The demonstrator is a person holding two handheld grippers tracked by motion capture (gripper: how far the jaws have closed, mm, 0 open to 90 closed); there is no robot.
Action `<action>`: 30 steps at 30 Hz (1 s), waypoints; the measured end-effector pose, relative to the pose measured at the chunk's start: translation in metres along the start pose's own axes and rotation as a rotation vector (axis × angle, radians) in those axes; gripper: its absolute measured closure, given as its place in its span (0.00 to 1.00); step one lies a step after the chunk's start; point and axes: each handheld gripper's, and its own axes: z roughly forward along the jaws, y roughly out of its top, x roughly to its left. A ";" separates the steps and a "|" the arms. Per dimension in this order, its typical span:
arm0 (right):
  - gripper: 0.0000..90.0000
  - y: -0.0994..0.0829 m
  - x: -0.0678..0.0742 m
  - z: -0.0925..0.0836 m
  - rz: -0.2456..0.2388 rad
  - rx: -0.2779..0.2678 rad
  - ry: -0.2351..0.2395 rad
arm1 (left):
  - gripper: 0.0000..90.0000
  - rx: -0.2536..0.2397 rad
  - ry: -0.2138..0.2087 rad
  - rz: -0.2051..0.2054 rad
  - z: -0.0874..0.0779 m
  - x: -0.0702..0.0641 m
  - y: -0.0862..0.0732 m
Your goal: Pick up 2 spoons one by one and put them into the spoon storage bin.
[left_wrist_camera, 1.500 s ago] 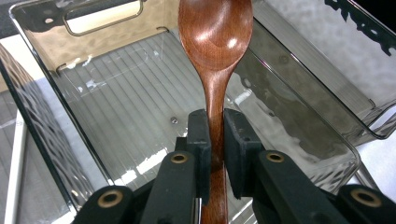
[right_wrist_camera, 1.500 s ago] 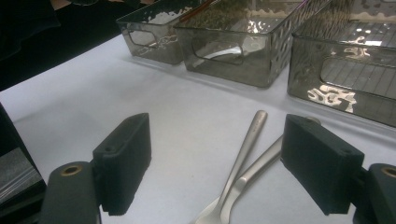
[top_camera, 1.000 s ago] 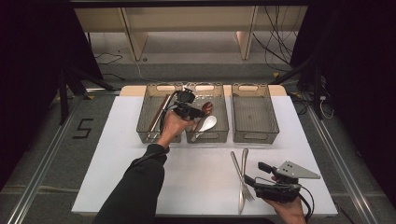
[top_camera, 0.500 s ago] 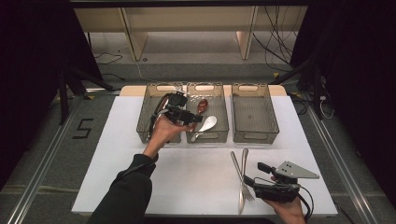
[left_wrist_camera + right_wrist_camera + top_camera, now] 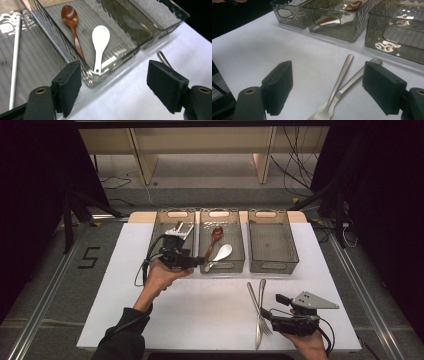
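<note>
My left gripper hangs open over the near end of the left tray, beside the middle tray. Its jaws have just been opening, and in the left gripper view nothing is between them. The middle tray holds a brown wooden spoon and a white spoon, which also show from above as the brown spoon and the white spoon. My right gripper rests open at the table's near right, its jaws on either side of two metal forks.
The right tray has nothing in it. A thin silver rod lies in the left tray. The forks lie side by side on the white tabletop. Black cables trail from both grippers.
The left hand has moved from over the middle tray to the left and toward the near edge. Both spoons lie in the middle tray. The right gripper has kept still.
</note>
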 end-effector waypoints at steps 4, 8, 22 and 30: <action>0.28 0.002 0.000 0.001 -0.002 0.030 -0.008 | 0.29 -0.022 -0.014 -0.001 -0.008 -0.001 -0.013; 0.29 0.003 0.000 0.006 -0.009 0.066 -0.018 | 0.28 -0.026 -0.010 0.018 -0.010 -0.004 -0.023; 0.35 0.013 -0.001 0.024 -0.030 0.204 -0.045 | 0.26 -0.079 -0.024 0.016 -0.024 -0.007 -0.066; 0.42 0.018 -0.003 0.033 -0.036 0.251 -0.039 | 0.26 -0.118 -0.021 0.013 -0.039 -0.009 -0.087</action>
